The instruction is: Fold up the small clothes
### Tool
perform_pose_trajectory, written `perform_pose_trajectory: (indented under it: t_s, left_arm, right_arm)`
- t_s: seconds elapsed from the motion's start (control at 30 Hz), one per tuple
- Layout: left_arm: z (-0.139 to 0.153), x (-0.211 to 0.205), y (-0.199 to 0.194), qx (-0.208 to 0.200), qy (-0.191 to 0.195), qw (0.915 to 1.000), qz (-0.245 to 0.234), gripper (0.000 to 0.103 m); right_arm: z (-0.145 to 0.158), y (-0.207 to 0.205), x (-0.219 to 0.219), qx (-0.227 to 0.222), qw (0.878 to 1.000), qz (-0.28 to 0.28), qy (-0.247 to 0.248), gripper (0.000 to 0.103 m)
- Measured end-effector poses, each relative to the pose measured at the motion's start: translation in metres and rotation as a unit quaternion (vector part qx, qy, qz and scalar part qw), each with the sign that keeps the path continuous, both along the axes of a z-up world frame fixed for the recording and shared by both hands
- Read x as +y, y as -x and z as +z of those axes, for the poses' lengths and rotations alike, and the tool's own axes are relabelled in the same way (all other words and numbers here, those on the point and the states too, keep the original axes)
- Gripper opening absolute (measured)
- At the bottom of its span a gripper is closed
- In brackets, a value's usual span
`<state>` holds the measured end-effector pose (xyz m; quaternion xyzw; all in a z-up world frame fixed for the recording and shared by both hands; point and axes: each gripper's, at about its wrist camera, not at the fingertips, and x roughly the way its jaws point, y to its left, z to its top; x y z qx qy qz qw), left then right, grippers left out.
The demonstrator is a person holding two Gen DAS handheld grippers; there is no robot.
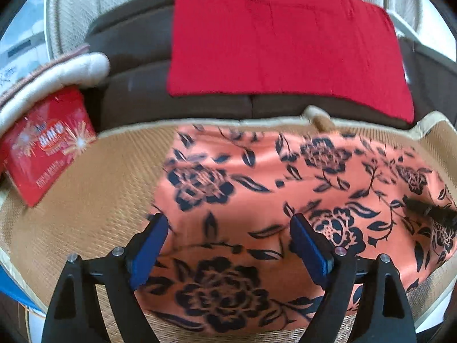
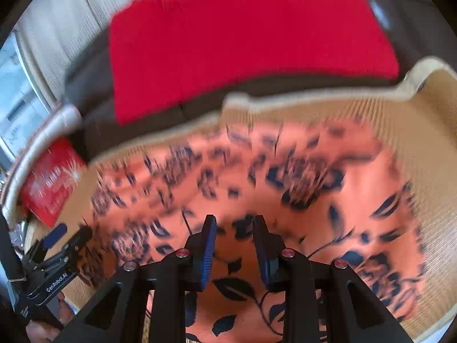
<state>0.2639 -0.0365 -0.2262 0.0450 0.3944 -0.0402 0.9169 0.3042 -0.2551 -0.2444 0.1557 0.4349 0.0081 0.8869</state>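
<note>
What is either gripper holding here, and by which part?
Nothing is held. The left gripper stands wide open above the floral cloth, and the right gripper has a clear gap between its narrower jaws, with the cloth lying flat beneath.

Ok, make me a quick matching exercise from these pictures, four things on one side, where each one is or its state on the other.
Things:
1. floral cloth
2. red cloth
3. red packet
4. left gripper

Place or state:
A. on the dark sofa
B. spread on the woven mat
C. jaws wide, nothing between them
D. at the mat's left edge

Pairs: 1-B, 2-A, 3-D, 4-C
</note>
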Motion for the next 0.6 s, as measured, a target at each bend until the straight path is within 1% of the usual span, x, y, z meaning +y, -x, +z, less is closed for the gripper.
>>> perform_pose_trajectory:
  t_s: [0.03, 0.07, 0.1, 0.13, 0.2, 0.27, 0.37, 0.4, 0.5, 0.6]
  left_arm:
    - [-0.008, -0.004, -0.004, 0.015, -0.001, 0.9999, 0.002, 0.087]
    - [-0.014, -0.005, -0.008, 0.029, -0.002, 0.9996, 0.005, 0.087]
    - [-0.022, -0.006, -0.013, 0.046, -0.003, 0.9989, 0.011, 0.087]
    - [-0.029, -0.005, -0.016, 0.056, -0.002, 0.9983, 0.014, 0.087]
    - [-0.037, -0.001, -0.019, 0.067, 0.013, 0.9975, 0.020, 0.088]
    - [-0.038, 0.003, -0.019, 0.059, 0.020, 0.9977, 0.028, 0.089]
    - [-0.039, 0.003, -0.020, 0.059, 0.015, 0.9978, 0.027, 0.090]
    - [-0.040, 0.002, -0.020, 0.059, 0.010, 0.9979, 0.026, 0.091]
    - [-0.043, -0.001, -0.019, 0.051, -0.005, 0.9984, 0.021, 0.092]
    - [-0.042, -0.001, -0.017, 0.047, -0.010, 0.9987, 0.015, 0.092]
  right_arm:
    - [-0.014, -0.006, 0.002, 0.042, 0.999, 0.000, 0.003, 0.031]
    - [-0.019, -0.002, -0.003, 0.052, 0.999, -0.001, 0.003, 0.030]
    - [-0.017, -0.002, -0.003, 0.043, 0.999, -0.004, 0.005, 0.030]
    - [-0.014, -0.002, -0.001, 0.046, 0.999, -0.002, 0.008, 0.030]
    - [-0.014, -0.004, -0.003, 0.052, 0.999, 0.001, 0.006, 0.030]
    - [-0.009, -0.005, -0.008, 0.042, 0.999, -0.008, -0.013, 0.030]
    - [0.008, -0.014, -0.009, -0.003, 1.000, -0.011, -0.009, 0.030]
    - [0.010, -0.019, -0.010, -0.009, 1.000, -0.015, -0.008, 0.031]
    - [0.012, -0.033, -0.010, -0.009, 0.999, -0.011, -0.037, 0.032]
    - [0.014, -0.047, 0.001, -0.013, 0.999, -0.004, -0.032, 0.032]
